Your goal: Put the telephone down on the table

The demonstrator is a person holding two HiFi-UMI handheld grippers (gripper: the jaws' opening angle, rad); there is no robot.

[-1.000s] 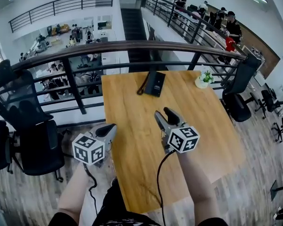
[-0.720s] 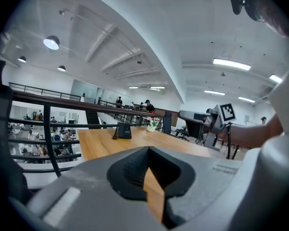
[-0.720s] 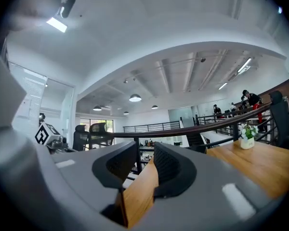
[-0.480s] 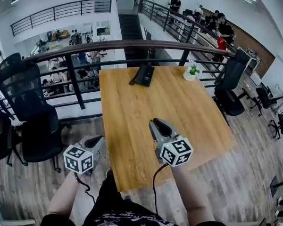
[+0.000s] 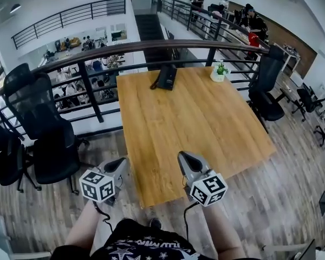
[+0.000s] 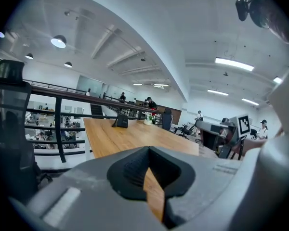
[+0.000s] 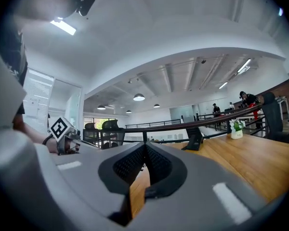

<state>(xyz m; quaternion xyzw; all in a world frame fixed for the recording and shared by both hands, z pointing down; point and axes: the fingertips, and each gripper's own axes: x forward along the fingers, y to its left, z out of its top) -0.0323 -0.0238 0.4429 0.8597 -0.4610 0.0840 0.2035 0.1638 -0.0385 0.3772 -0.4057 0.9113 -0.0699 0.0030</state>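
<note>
Black desk telephone: lies on the far edge of the light wooden table, close to the dark metal railing, with a dark cord trailing off its left side. It is already resting on the table and nothing is holding it.

Left gripper: jaws together, nothing between them. It is off the near left corner of the table, over the floor, and well apart from the telephone.

Right gripper: jaws have just been closing and now meet, with nothing between them. It is over the near edge of the table, also well apart from the telephone.

Handling (judgement): rigid plastic shell, probably light to moderate in weight. The surface is smooth, so it could slip under a light pinch. The cord may drag or snag. Whether the handset sits loose on its base cannot be told at this range. The best hold would be across the narrow sides of the body, jaws square to it and clear of the cord end.

Containers: one small white pot stands at the far right of the table, near the telephone but not touching it. It holds a small green plant. No other container is on the table.
</note>
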